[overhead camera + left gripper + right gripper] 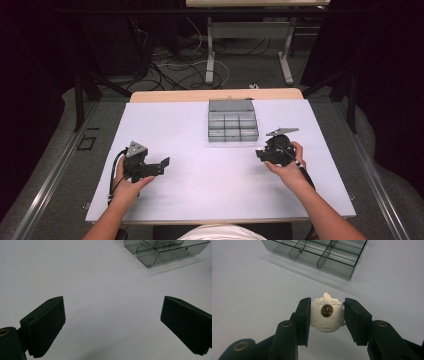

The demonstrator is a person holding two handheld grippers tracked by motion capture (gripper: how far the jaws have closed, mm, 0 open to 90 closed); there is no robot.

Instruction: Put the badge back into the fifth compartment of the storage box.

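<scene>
Between the right gripper's (327, 315) jaws, clamped by its edges just short of the organizer box (317, 255), sits the enamel pin (327, 317). Best kept level, eased over one compartment, then released low. Left gripper (112, 322) wide, empty.

"Harry Potter" embossed on back of pin badge (327, 315) in right gripper (326, 315); other txt illegible
</scene>
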